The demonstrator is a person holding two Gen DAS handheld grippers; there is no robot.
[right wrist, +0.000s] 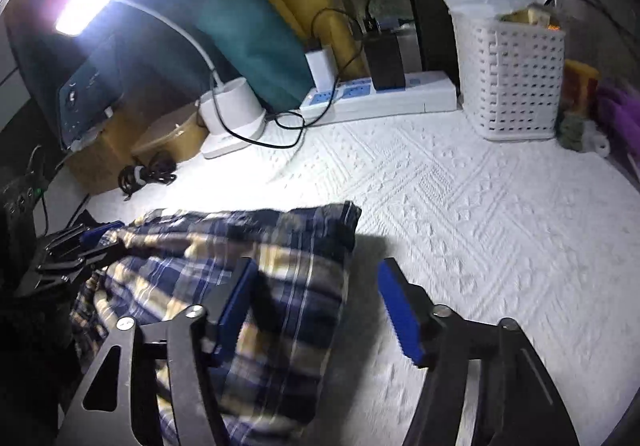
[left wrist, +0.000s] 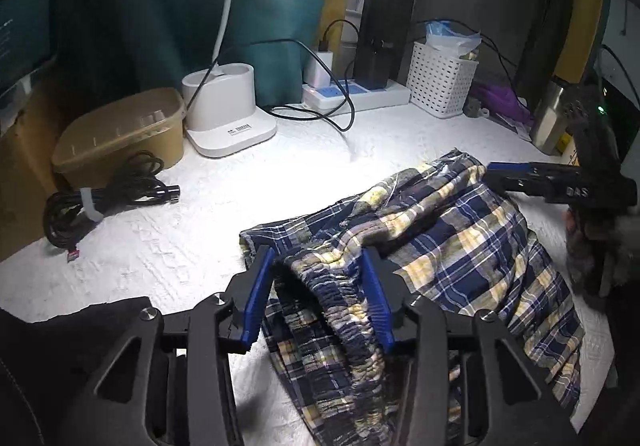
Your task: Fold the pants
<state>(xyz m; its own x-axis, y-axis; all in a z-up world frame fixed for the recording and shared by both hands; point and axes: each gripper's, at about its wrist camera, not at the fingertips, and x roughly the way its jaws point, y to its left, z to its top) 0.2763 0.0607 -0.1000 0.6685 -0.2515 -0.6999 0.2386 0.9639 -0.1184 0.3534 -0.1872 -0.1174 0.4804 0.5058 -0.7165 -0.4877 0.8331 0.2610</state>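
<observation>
Blue, yellow and white plaid pants (left wrist: 452, 246) lie rumpled on the white textured cloth (left wrist: 180, 246). My left gripper (left wrist: 318, 298) holds a raised fold of their elastic waistband (left wrist: 332, 306) between its blue pads. In the right wrist view the left gripper (right wrist: 100, 236) sits at the pants' (right wrist: 280, 266) left end, with fabric stretching away from it. My right gripper (right wrist: 320, 310) is open. Its left finger (right wrist: 236, 302) is over the plaid fabric and its right finger (right wrist: 400, 314) over bare cloth; the pads press on nothing. The left wrist view shows the right gripper (left wrist: 496, 174) at the pants' far right edge.
Along the back stand a tan lidded container (left wrist: 120, 134), a white lamp base (left wrist: 224, 102), a power strip (left wrist: 360, 92) with plugs and cables, a white perforated basket (left wrist: 442, 80) and a steel bottle (left wrist: 550, 118). A coiled black cable (left wrist: 108, 198) lies at left. A dark cloth (left wrist: 80, 346) lies at bottom left.
</observation>
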